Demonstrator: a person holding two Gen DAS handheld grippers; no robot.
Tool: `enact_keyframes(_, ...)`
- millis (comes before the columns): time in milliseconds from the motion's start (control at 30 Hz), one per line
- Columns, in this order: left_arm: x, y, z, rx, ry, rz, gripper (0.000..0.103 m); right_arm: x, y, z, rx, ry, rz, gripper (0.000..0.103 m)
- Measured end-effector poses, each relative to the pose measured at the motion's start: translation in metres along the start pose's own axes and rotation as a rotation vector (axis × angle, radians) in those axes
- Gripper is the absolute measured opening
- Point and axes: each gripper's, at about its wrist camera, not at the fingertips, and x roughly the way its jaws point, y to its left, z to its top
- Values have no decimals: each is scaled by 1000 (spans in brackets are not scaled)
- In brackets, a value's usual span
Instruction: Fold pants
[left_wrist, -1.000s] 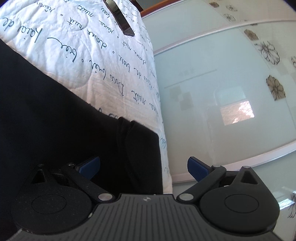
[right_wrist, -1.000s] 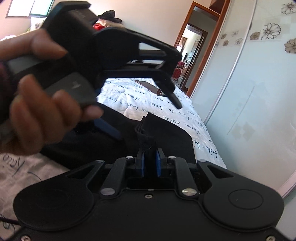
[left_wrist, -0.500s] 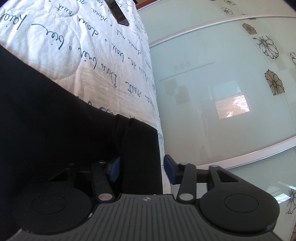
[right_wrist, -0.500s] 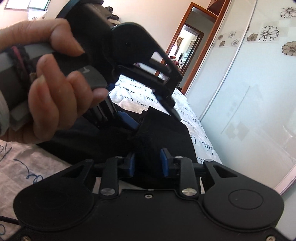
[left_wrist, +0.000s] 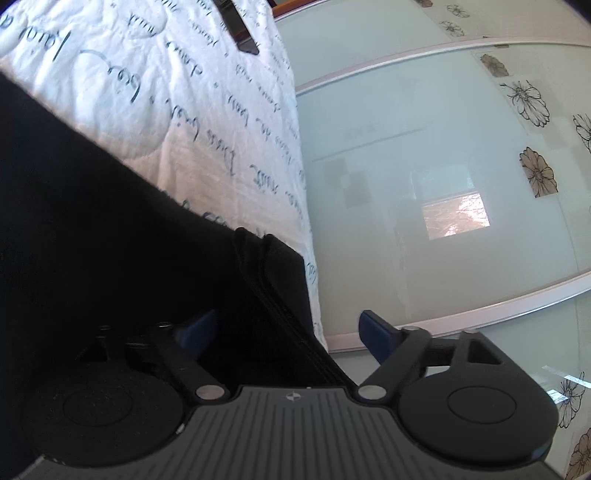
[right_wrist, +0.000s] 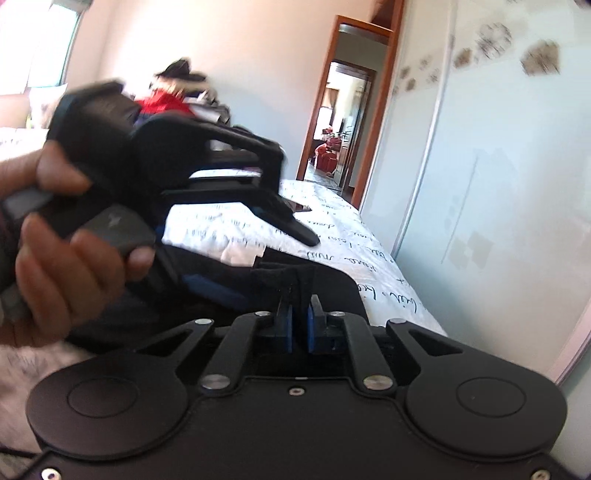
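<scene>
Pants (left_wrist: 110, 229) lie dark on the bed (left_wrist: 192, 122), their stacked edge running straight ahead between my left hand-held gripper's (left_wrist: 284, 328) opening jaws, untouched. My right hand-held gripper (right_wrist: 300, 325), nearer, pinches that corner, jaws narrow.

light: bright daylight, window (right_wrist: 55, 44) far left blown out | glare: pale reflected patch on wardrobe door (left_wrist: 456, 216) | shadow: black pants (left_wrist: 92, 229) lose detail | blur: hand (right_wrist: 62, 258) and right view's wall flowers smeared | distortion: fisheye bending at edges
</scene>
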Motion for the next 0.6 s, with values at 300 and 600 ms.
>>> enact_keyframes(300, 1, -1, -3, 39, 4, 13, 12, 3, 25, -1, -137, 16, 9, 8)
enact_keyframes(600, -43, -44, -20, 466, -113, 299, 13, -9, 50, 10, -173, 6, 106, 7)
